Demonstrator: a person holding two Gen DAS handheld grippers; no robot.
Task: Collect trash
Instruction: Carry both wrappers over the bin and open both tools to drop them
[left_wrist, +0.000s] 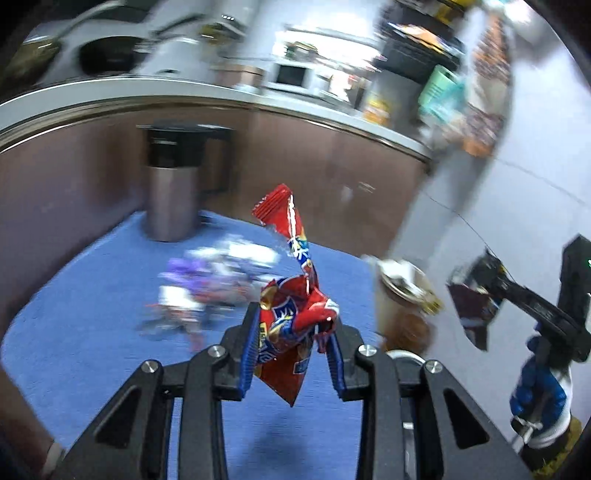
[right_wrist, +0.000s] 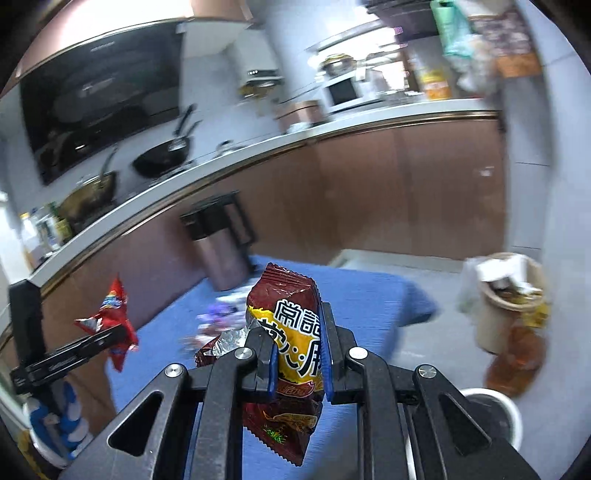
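red wrapper (left_wrist: 291, 325) upright in left claw (left_wrist: 291, 350), long axis vertical.

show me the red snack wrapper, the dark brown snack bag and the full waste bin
crumpled red snack wrapper (left_wrist: 291, 325), left wrist view, on its printed middle between the fingers
dark brown and yellow snack bag (right_wrist: 295, 332), right wrist view, on its yellow label
beige round waste bin (right_wrist: 495, 317), right wrist view, on its side wall

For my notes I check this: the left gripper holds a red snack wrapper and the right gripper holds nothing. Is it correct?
Not quite. The left gripper does hold a red snack wrapper, but the right gripper is not bare: the right wrist view shows its jaws closed on a dark brown and yellow snack bag.
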